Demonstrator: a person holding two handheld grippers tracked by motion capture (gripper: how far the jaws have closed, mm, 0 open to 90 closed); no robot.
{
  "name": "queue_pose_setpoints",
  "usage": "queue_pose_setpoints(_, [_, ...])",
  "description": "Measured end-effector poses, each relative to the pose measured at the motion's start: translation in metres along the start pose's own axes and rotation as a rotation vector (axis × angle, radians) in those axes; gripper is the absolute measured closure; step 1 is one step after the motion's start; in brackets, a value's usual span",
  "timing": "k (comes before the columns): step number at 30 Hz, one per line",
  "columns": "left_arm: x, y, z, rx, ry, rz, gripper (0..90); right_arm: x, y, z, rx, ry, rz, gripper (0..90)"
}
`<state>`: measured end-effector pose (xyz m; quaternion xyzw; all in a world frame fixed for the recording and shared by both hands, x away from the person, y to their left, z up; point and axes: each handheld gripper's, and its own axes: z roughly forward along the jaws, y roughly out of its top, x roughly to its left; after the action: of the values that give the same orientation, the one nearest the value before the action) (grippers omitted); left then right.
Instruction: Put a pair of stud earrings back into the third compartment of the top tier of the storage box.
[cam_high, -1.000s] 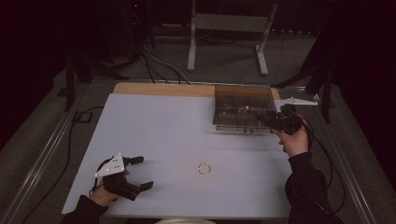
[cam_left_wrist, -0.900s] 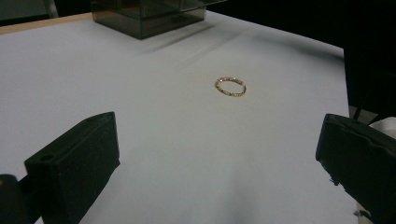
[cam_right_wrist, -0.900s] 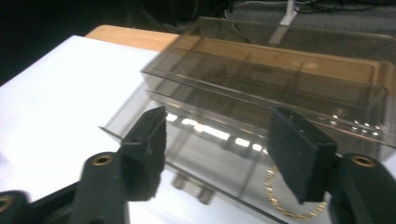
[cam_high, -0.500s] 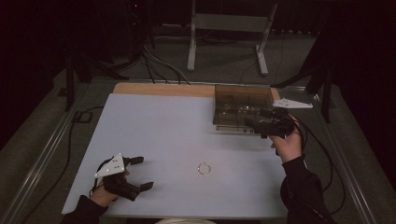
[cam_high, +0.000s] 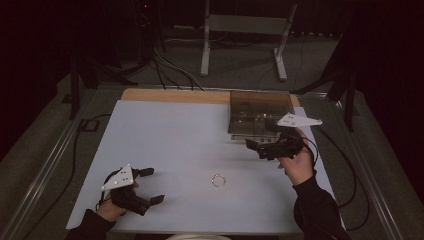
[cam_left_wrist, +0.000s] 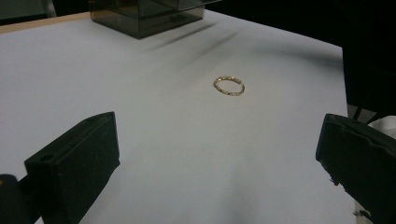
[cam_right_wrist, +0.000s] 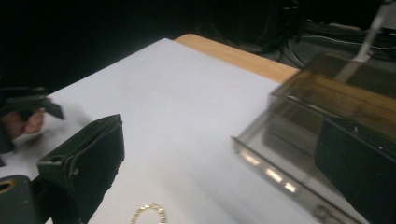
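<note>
My right tongs (cam_high: 256, 146) stand wide apart with nothing between them; their jaws have just been opening. In the high view they hover over the right side of the bench, just in front of the smoky clear box (cam_high: 260, 116), pointing left across the sheet, with my right hand (cam_high: 298, 161) wrapped around the grip and the grey plate riding on top. Looking along these tongs in the right gripper view, I see the box (cam_right_wrist: 317, 135) close at the right, one jaw partly covering its near wall, and the gold ring (cam_right_wrist: 148, 213) low between the jaws on the white surface.

My left tongs (cam_high: 151, 185) are also open and hold nothing. They sit low at the near left corner of the bench, held in my left hand (cam_high: 116, 204), pointing right towards the middle. In the left gripper view, the ring (cam_left_wrist: 229, 86) lies flat on the sheet ahead of the two black jaws, clear of both, with the box (cam_left_wrist: 147, 16) farther off beyond it.

The ring (cam_high: 218, 180) rests alone near the middle of the white bench (cam_high: 165, 140), towards the near edge, between the two tongs and touching neither. The box stands at the far right corner, well apart from the ring. A strip of bare wood (cam_high: 170, 95) shows along the far edge.
</note>
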<state>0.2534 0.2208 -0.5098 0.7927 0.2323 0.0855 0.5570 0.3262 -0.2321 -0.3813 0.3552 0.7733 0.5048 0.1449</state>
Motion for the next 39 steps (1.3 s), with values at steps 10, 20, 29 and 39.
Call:
queue_pose_setpoints(10, [0.0,0.0,0.0,-0.001,0.0,0.002,0.5,0.024,-0.03,0.031,0.043,0.103,-0.029,1.8])
queue_pose_setpoints(20, [0.0,0.001,0.0,-0.003,0.0,0.003,0.5,0.033,-0.055,0.055,0.145,0.103,-0.023,2.1])
queue_pose_setpoints(29, [0.0,0.001,0.001,-0.003,-0.003,0.003,0.5,0.04,-0.079,0.078,0.221,0.101,-0.006,25.4])
queue_pose_setpoints(39, [0.0,0.001,0.001,-0.002,0.001,0.007,0.5,0.043,-0.096,0.104,0.351,0.076,-0.093,66.7])
